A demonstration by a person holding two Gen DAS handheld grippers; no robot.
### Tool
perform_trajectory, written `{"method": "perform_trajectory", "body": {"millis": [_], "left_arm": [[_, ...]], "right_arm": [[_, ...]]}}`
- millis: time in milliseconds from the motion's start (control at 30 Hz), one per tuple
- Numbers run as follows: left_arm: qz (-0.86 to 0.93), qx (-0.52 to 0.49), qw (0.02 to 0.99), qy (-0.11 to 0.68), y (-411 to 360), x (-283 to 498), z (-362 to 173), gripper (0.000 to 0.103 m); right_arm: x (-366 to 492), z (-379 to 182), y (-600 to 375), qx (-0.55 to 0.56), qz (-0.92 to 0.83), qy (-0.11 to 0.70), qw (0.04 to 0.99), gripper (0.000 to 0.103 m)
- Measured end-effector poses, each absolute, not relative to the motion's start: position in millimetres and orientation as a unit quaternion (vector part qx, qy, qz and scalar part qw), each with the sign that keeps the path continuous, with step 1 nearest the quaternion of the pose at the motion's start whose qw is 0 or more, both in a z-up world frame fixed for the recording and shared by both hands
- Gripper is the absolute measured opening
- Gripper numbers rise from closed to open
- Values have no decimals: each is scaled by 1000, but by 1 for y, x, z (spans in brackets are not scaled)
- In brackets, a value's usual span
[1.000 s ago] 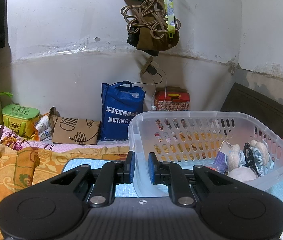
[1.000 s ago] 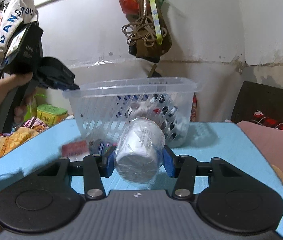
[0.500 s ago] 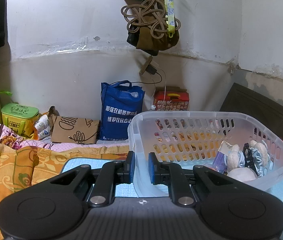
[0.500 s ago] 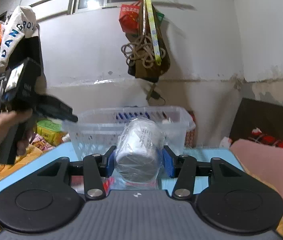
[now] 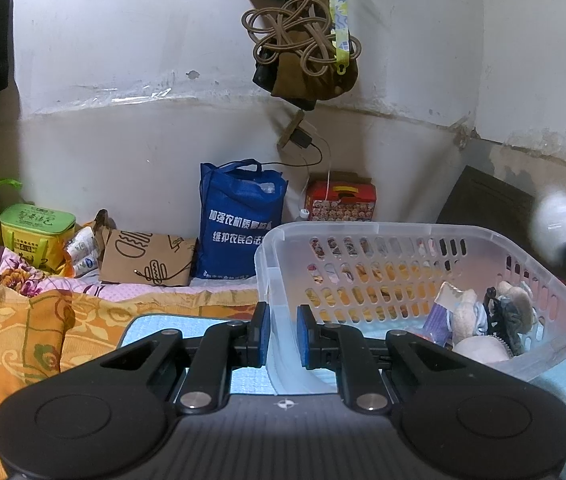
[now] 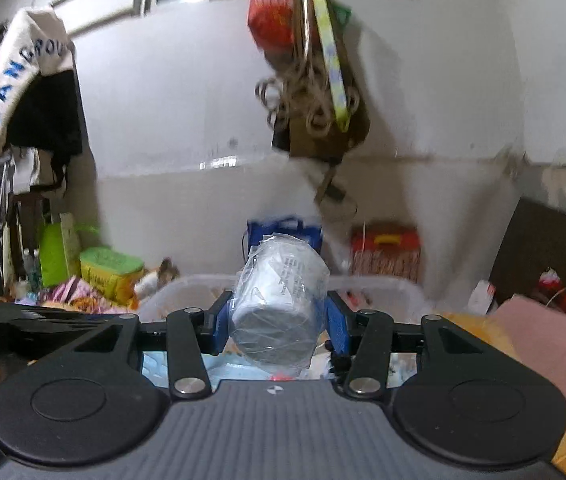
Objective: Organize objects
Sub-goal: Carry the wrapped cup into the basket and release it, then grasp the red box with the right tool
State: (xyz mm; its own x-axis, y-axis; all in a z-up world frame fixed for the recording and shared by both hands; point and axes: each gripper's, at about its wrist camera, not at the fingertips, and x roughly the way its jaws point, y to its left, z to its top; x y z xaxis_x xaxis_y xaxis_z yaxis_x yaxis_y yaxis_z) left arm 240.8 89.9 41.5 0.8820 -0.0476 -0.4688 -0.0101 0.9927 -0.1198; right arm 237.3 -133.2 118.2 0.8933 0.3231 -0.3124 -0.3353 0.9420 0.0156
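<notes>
My left gripper (image 5: 283, 336) clamps near-left corner of clear basket (image 5: 483, 240), pads pinching wall. My right gripper (image 6: 279, 320) grips plastic-wrapped white roll (image 6: 283, 300), jaws pressed on both sides, roll above basket rim (image 6: 383, 284). In left view, roll (image 5: 563, 228) shows blurred at 3 o'clock, over basket's right edge. Plush toys (image 5: 479, 320) lie in basket, right end. Blue tote bag (image 5: 239, 220) stands beyond at 12 o'clock.

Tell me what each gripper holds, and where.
Right gripper: wrapped roll, by its sides. Left gripper: basket, by its near-left wall.
</notes>
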Motion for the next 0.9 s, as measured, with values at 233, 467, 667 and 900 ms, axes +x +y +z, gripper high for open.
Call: {"method": "perform_trajectory", "body": {"millis": [233, 467, 667, 900], "left_arm": [[-10, -57, 969, 242, 89, 241, 42, 17], [-12, -58, 969, 241, 89, 240, 42, 17], [-15, -59, 968, 243, 91, 241, 42, 18], [-13, -60, 968, 243, 93, 242, 42, 18]], "right_arm": [[255, 95, -105, -57, 171, 180, 967, 52], [247, 94, -112, -62, 152, 143, 976, 103], [196, 92, -147, -12, 136, 112, 984, 103], [160, 44, -175, 16, 103, 159, 982, 102]]}}
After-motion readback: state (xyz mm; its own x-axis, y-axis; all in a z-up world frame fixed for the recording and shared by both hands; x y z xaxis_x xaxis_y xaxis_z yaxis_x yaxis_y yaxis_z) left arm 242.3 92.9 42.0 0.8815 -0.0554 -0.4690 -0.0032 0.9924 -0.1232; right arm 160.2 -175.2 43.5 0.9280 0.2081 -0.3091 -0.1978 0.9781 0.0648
